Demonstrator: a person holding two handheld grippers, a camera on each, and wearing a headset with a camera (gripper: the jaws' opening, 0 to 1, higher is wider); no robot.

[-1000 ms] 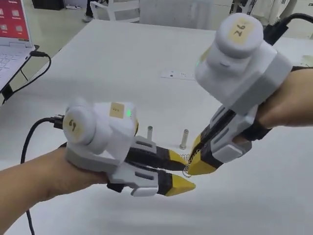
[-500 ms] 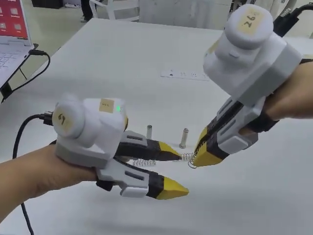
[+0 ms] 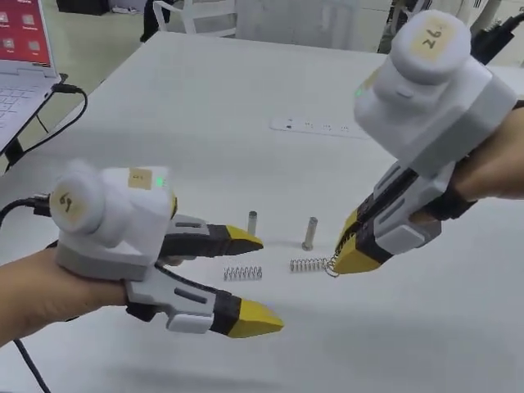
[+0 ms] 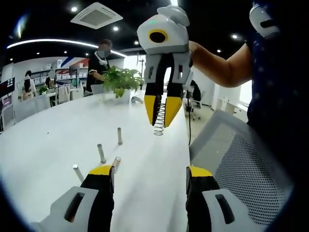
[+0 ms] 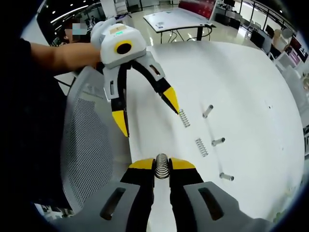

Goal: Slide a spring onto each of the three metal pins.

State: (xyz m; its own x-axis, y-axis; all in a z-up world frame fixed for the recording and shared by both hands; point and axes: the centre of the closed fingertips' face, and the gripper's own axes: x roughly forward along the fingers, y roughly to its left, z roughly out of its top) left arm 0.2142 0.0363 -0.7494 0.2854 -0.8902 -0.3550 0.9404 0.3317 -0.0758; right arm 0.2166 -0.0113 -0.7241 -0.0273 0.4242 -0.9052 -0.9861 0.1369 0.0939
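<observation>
1. At the far left a laptop stands well apart from the work, so it is no trouble.
2. My left gripper hovers with its fingers spread wide and holds nothing. One finger tip is near the left pin, so I should keep this hand away.
3. Two loose springs lie on the bench: the first spring just beside that tip, the second spring near the middle pin. A careless sweep could roll them.
4. All three pins stand upright and bare, the right pin included.
5. My right gripper pinches the held spring between its fingers. I think I must turn it upright, set its open end over a pin top and lower it straight, then release.
</observation>
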